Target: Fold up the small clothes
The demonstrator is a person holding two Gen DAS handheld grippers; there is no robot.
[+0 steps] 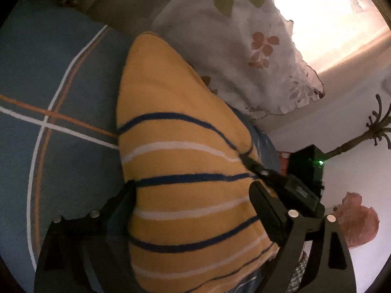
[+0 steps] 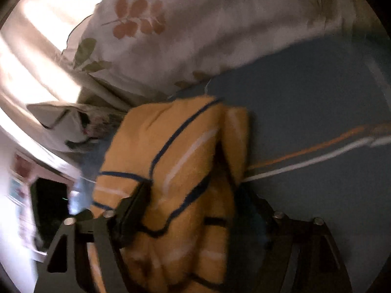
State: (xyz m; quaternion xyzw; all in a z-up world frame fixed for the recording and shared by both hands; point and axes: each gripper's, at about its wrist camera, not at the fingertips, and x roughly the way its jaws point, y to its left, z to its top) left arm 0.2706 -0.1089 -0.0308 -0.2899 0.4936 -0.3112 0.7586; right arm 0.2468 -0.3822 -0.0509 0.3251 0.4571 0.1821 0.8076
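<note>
While the yellow striped garment stretches lengthwise ahead on the blue bedspread, the left gripper straddles it wide open, and the right gripper holds bunched cloth between half-closed fingers.

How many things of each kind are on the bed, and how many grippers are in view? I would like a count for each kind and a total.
Yellow striped garment: 1
Floral pillow: 1
Blue bedcover with orange and white lines: 1
Grippers: 2, the left gripper and the right gripper
Total: 5
</note>
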